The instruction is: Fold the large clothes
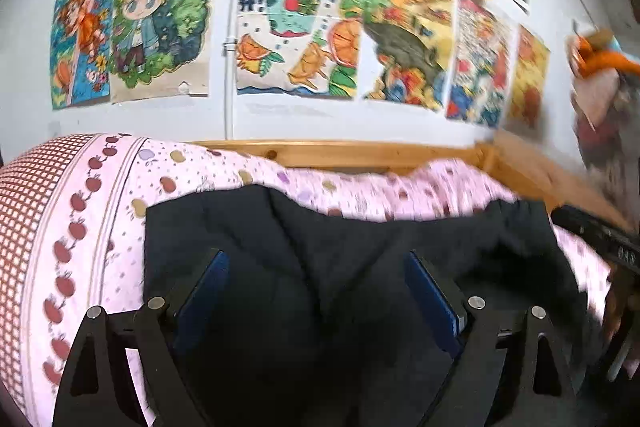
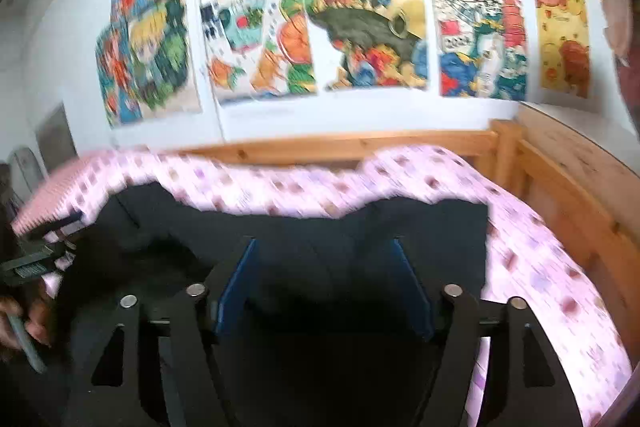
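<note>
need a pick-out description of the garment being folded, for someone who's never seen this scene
Start at the wooden bed frame below the wall of colourful drawings. On it lies a pink bedsheet printed with small apples and dots. The dark garment spread across that sheet, right in front of both open grippers, is the target: it is the only plain black fabric, unpatterned against the pink print around it.

White wall (image 1: 32, 39) w/ colourful drawings (image 1: 296, 27), wooden bed frame (image 2: 560, 163), pink bedding (image 1: 120, 227).

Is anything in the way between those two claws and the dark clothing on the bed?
Nothing visible. Both the left gripper and right gripper are open right over the dark garment, which lies on the pink bedding.
</note>
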### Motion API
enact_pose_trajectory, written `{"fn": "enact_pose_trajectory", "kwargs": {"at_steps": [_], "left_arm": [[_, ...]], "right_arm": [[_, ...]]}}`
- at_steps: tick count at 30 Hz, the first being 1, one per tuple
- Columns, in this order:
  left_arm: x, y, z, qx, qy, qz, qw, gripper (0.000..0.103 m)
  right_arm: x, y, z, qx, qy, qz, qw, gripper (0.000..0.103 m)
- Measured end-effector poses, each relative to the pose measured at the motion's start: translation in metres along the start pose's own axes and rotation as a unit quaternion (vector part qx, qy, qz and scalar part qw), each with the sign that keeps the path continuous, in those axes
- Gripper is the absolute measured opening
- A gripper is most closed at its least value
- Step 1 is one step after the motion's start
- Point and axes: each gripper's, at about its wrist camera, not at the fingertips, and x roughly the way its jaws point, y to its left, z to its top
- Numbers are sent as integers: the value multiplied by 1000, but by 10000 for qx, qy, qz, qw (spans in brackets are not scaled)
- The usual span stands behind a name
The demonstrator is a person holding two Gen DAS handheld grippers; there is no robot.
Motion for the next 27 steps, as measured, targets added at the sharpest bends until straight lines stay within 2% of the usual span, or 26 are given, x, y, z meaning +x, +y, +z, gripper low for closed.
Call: {"fn": "enact_pose_trajectory", "kwargs": {"at_steps": [3,7,9,12,15,19,27], "left_arm": [[25,-5,10,-147,195,28,9997,89],[51,-11,2,-73,578,-117,9982,89],[62,-17,-7,172,811,-191,9964,89],[81,-28,-26,808,1319,-242,9877,89],[86,-37,-35,1330,1502,-125,9796,90],[96,-38,-40,1487,1674,-86,9746,91],[122,-53,-51,1868,1572,394,9689,93]], "right_arm": [[33,9,8,109,323,227,9992,65],[66,20,-8,169,761,319,9964,65],[79,26,-23,-68,1058,277,9940,65],[86,36,-39,-570,1348,222,9890,65],[92,39,-47,-1028,1647,206,9808,65],[99,31,-55,-1143,1737,205,9779,66],[131,34,-64,-1329,1837,-26,9739,66]]}}
